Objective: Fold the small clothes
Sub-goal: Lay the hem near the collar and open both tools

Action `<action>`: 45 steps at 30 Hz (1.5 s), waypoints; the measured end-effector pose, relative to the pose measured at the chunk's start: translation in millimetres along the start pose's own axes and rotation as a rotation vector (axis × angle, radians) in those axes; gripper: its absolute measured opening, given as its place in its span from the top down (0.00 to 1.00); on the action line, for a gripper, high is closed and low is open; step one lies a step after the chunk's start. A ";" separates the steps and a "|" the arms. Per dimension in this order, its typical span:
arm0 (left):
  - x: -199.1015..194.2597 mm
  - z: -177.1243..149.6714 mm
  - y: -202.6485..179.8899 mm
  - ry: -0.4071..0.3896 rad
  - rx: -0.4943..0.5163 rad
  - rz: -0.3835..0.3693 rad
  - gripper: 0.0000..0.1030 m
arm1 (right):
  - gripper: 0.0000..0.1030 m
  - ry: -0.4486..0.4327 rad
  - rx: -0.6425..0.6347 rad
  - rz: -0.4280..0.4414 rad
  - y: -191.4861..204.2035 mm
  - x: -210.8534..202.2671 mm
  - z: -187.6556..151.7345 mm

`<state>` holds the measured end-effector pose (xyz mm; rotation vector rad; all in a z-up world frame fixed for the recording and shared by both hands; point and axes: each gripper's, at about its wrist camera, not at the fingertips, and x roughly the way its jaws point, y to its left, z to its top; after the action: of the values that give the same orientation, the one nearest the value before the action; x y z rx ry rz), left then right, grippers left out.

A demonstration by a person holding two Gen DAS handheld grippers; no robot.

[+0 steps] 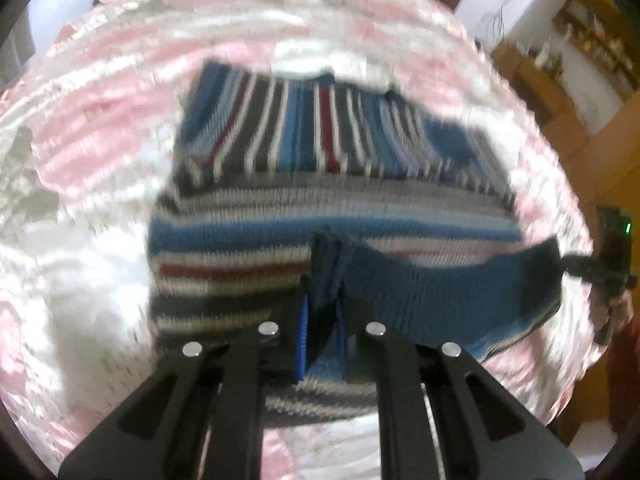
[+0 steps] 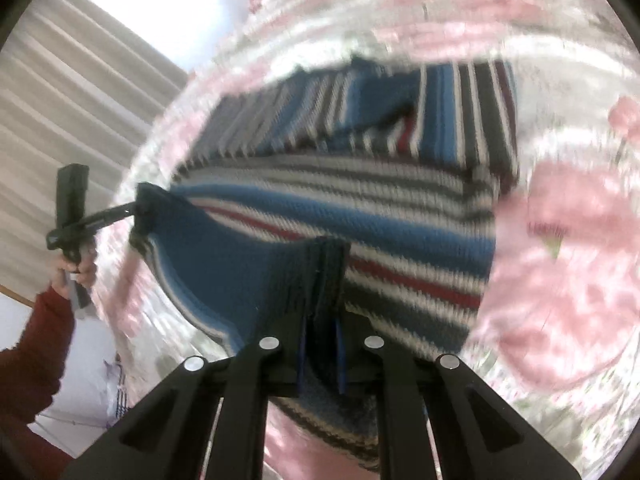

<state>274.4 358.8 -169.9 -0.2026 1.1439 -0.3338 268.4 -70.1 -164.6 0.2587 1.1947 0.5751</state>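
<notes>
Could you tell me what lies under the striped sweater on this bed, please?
The striped sweater lies on a pink and white floral bedspread, visible all round it. Both grippers lift its blue hem; what lies beneath the sweater's middle is covered.

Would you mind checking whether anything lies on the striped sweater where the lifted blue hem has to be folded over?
Nothing visible does. The left gripper and right gripper each pinch the blue hem, and the striped sweater beyond it lies bare on the pink bedspread, though the frames are blurred.

Bright, motion-blurred, fisheye-warped edges
</notes>
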 end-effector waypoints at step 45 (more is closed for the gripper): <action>125.7 185.4 44.9 -0.105 -0.166 0.289 0.47 | 0.50 -0.111 0.148 -0.261 -120.8 74.9 201.0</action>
<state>497.8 353.1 -217.2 -0.1945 1.0794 0.0276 507.4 -107.6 -210.2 0.2514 1.1427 0.2422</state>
